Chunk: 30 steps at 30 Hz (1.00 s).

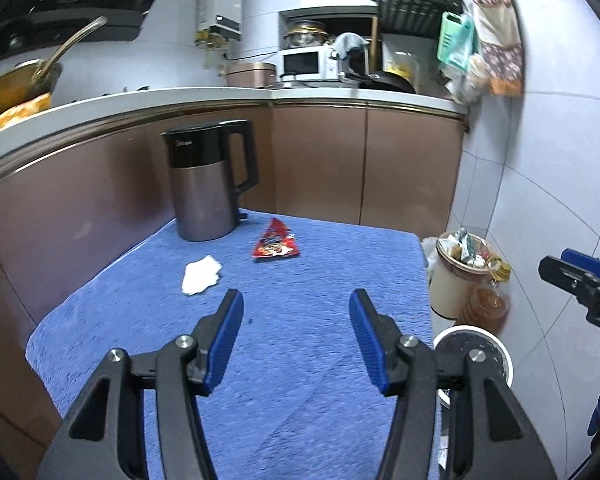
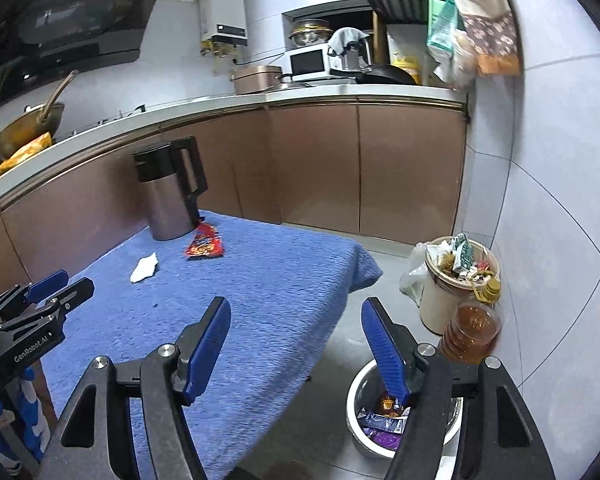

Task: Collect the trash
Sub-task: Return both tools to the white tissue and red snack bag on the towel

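A red snack wrapper lies on the blue-towelled table, close to the kettle. A crumpled white tissue lies a little nearer and to the left. My left gripper hovers open over the near half of the table, with nothing between its blue pads. My right gripper is open and empty too, held off the table's right edge above a white bin on the floor that holds several wrappers.
A steel kettle with a black handle stands at the table's far left corner. On the floor by the tiled wall are an overfull cream trash pail and an oil bottle. Brown cabinets run behind.
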Each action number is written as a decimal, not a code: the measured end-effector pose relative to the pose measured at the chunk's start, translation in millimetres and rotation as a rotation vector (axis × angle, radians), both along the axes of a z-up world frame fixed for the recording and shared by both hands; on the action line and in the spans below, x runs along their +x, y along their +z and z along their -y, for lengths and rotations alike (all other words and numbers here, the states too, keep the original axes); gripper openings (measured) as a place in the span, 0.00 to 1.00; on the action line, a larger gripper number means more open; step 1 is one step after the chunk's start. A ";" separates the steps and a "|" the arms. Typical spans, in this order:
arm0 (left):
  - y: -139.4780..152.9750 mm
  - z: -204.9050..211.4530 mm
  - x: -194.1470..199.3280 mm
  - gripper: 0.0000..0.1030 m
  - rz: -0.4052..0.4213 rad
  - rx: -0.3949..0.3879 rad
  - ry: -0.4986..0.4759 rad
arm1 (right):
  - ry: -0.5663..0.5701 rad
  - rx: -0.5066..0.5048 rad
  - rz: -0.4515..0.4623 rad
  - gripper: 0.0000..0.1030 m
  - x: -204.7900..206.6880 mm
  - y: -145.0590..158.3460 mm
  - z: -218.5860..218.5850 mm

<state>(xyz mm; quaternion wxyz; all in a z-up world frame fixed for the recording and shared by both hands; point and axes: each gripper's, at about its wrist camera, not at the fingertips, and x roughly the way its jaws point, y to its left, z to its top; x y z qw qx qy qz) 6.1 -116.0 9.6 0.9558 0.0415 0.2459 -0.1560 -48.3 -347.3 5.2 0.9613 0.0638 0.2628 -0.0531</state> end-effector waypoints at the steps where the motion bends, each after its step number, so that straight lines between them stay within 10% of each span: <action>1: -0.4 -6.8 -1.0 0.52 0.002 -0.006 0.009 | 0.005 -0.009 -0.007 0.64 1.7 -0.1 -6.2; 30: -19.2 -131.0 18.7 0.60 -0.011 -0.098 0.189 | 0.162 -0.139 -0.085 0.67 44.9 -3.0 -107.7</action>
